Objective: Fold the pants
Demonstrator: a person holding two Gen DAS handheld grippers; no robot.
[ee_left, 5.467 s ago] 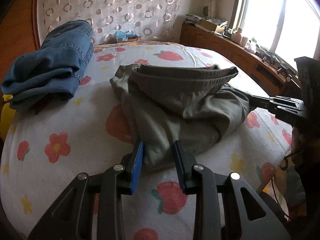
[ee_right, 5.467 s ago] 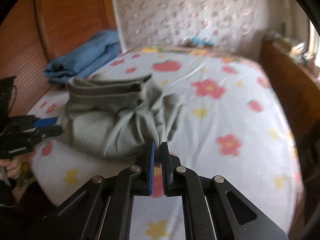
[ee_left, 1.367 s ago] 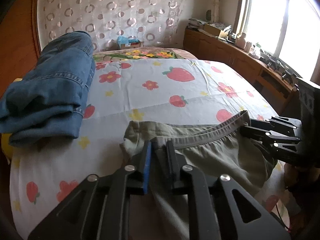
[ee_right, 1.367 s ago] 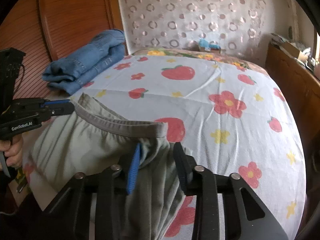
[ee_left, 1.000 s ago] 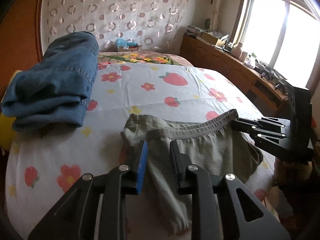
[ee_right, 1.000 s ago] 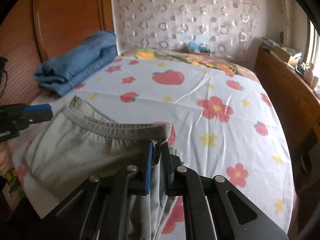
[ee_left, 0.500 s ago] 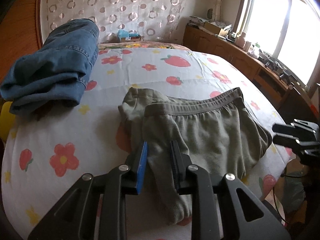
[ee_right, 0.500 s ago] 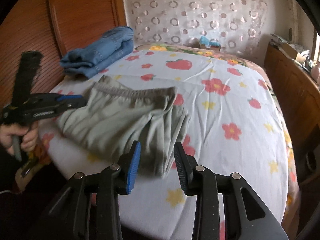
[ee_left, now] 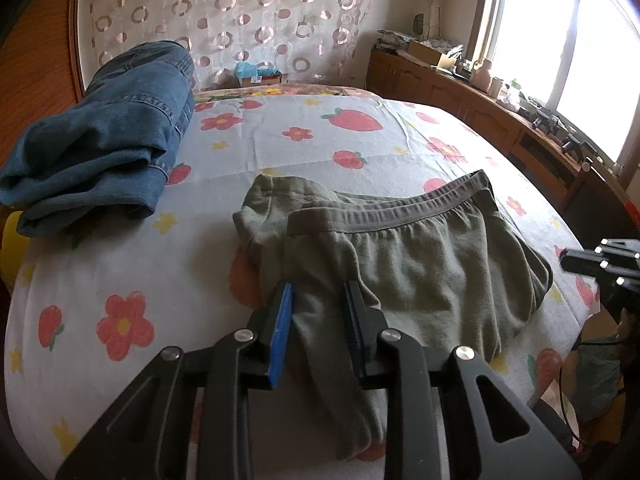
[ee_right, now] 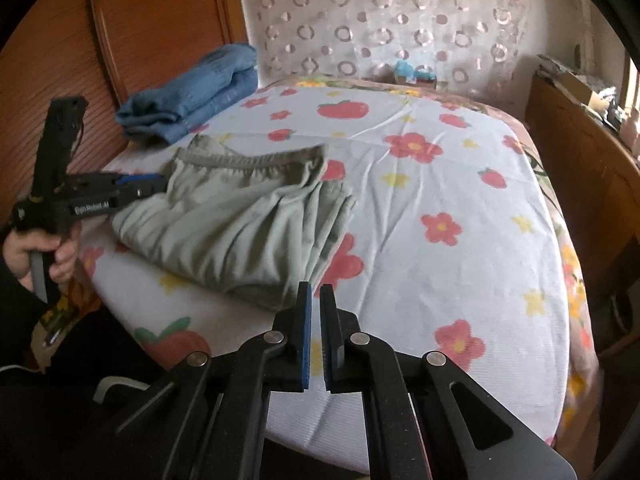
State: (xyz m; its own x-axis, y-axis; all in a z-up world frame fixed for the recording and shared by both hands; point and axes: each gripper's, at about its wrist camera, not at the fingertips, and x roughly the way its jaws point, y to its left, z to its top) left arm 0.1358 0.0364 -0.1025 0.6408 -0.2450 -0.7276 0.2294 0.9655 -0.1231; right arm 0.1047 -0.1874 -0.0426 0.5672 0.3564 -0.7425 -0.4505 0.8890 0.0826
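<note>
Now | left hand-held gripper [ee_left: 318, 300] released over pants [ee_left: 400, 264] | right hand-held gripper [ee_right: 315, 300] nearly clenched, empty

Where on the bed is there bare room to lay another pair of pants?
The far half of the sheet, between the green pants and the patterned curtain, lies bare. The near-left corner is crowded: jeans, green pants and left claw.

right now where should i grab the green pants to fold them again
Probably the elastic waistband, at its two ends. It lies flat as a thick firm ridge on the far edge of the green pants, so come from the near edge over the cloth, left hand-held gripper at one end, right hand-held gripper at the other.
</note>
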